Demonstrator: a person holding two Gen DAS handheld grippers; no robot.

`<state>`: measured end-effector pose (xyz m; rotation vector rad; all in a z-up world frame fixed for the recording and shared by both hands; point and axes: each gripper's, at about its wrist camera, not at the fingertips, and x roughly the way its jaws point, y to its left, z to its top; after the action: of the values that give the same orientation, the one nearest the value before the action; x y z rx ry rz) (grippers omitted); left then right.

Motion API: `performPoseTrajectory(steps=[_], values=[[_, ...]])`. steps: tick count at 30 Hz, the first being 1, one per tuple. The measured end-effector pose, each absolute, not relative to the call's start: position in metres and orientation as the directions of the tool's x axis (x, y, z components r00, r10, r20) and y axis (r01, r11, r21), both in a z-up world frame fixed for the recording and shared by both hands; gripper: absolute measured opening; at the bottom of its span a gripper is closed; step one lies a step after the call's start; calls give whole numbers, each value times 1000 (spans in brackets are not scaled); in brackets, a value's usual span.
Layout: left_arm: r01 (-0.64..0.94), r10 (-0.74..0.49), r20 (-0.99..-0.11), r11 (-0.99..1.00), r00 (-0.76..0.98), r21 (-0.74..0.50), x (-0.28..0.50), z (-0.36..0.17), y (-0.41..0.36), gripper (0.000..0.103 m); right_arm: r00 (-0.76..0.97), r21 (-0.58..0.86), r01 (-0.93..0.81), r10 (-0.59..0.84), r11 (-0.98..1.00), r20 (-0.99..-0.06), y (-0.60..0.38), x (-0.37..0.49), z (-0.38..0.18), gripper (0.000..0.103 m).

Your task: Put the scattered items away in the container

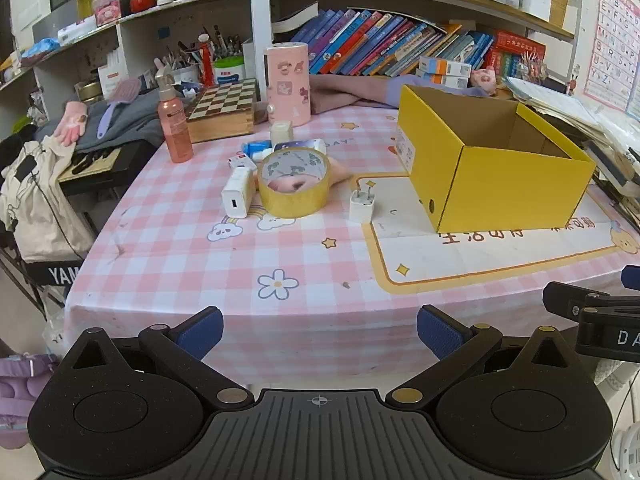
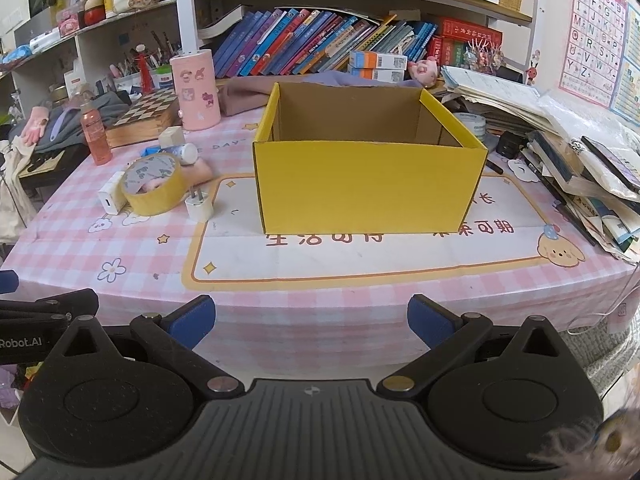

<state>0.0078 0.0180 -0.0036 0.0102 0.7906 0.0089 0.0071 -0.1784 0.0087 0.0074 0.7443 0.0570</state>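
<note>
An open yellow cardboard box (image 1: pixel 496 176) (image 2: pixel 368 184) stands on the pink checked table; its visible inside looks empty. Left of it lie scattered items: a yellow tape roll (image 1: pixel 294 184) (image 2: pixel 154 188), a white charger block (image 1: pixel 237 198) (image 2: pixel 110 199), a white plug adapter (image 1: pixel 362 205) (image 2: pixel 199 207), a pink soft item (image 2: pixel 198 172), a white-and-blue tube (image 1: pixel 296 147) and a small cream cube (image 1: pixel 281 132) (image 2: pixel 171 136). My left gripper (image 1: pixel 320 330) is open and empty at the near table edge. My right gripper (image 2: pixel 312 320) is open and empty, facing the box.
A pink cylinder (image 1: pixel 287 84), an orange pump bottle (image 1: pixel 174 128) and a chessboard box (image 1: pixel 222 110) stand behind the items. Stacked papers and books (image 2: pixel 560 148) crowd the right side. Shelves of books line the back. A keyboard and bags sit off the left edge.
</note>
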Motion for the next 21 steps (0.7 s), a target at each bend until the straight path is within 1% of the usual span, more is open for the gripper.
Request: performPoseTrajectory(steps=[21], values=[[-15, 11, -722, 1000, 692, 1, 12, -10, 37, 103, 729, 13, -90, 75, 996, -681, -155, 11, 9, 103]])
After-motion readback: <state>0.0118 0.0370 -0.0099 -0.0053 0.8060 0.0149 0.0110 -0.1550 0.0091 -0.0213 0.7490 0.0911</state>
